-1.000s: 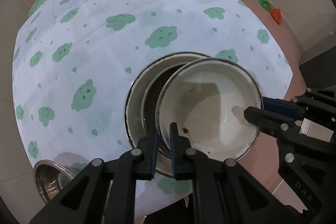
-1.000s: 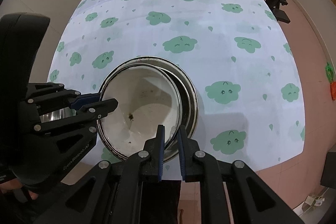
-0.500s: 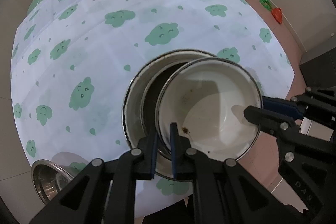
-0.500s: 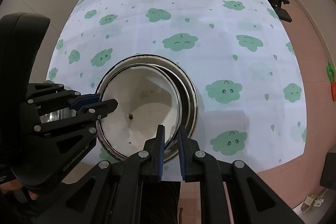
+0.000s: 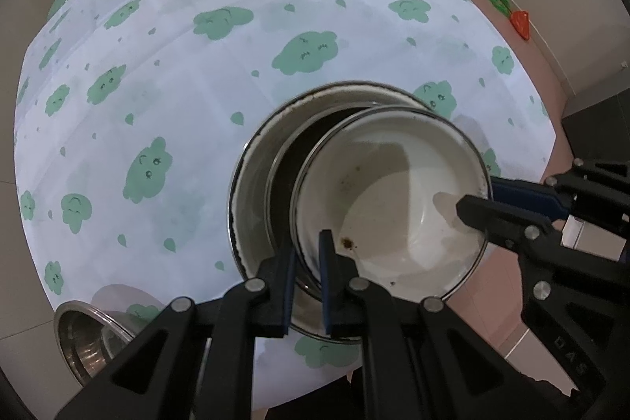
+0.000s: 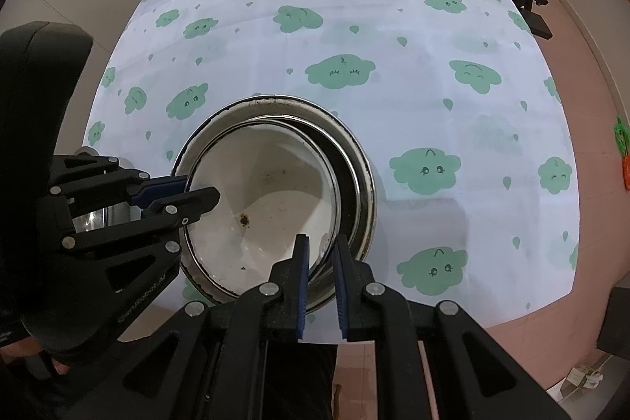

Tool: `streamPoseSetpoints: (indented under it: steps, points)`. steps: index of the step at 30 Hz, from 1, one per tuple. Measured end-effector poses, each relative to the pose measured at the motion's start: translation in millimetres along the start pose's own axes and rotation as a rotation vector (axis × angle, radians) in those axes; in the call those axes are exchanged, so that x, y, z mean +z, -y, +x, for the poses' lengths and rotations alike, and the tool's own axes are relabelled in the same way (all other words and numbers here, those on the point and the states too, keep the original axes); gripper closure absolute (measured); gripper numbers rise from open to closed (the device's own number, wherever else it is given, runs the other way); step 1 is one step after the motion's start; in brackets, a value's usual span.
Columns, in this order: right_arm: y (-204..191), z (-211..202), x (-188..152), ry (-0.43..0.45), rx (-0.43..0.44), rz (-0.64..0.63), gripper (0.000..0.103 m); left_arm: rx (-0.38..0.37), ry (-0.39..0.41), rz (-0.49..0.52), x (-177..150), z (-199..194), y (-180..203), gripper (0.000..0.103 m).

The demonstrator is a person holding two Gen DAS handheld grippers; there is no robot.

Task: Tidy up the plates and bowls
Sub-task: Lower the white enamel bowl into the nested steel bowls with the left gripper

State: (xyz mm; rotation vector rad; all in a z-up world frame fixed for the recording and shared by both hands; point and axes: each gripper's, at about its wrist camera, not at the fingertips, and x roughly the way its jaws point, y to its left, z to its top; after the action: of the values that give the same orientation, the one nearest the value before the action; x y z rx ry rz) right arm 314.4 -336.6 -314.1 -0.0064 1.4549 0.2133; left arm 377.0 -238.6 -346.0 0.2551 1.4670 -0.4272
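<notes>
- The left gripper (image 5: 306,282) is pinched tight on the near edge of the white bowl (image 5: 393,199).
- The right gripper (image 6: 319,282) is pinched tight on the same bowl's edge, on the other side.
- The white bowl hangs tipped above a big metal bowl (image 5: 260,191) that sits on the table (image 5: 177,97) with green clouds on its cloth. It is not down inside yet.
- A dark rim shows inside the big bowl, so I think something is already stacked there.
- A shiny metal bowl (image 5: 84,341) sits alone at the table's near corner, well apart from the stack.
- My guess: the stacking is partly done. The white bowl must go down, then the shiny one is left.
</notes>
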Motion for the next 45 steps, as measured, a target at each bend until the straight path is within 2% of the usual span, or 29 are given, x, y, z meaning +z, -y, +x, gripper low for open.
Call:
streamPoseSetpoints:
  steps: [29,45]
  points:
    - [5,19,4,-0.050,0.020,-0.005,0.089,0.002,-0.048,0.003,1,21,0,0.094]
    - [6,21,5,-0.053,0.014,0.003,0.089,0.019,-0.045,0.017,1,22,1,0.092]
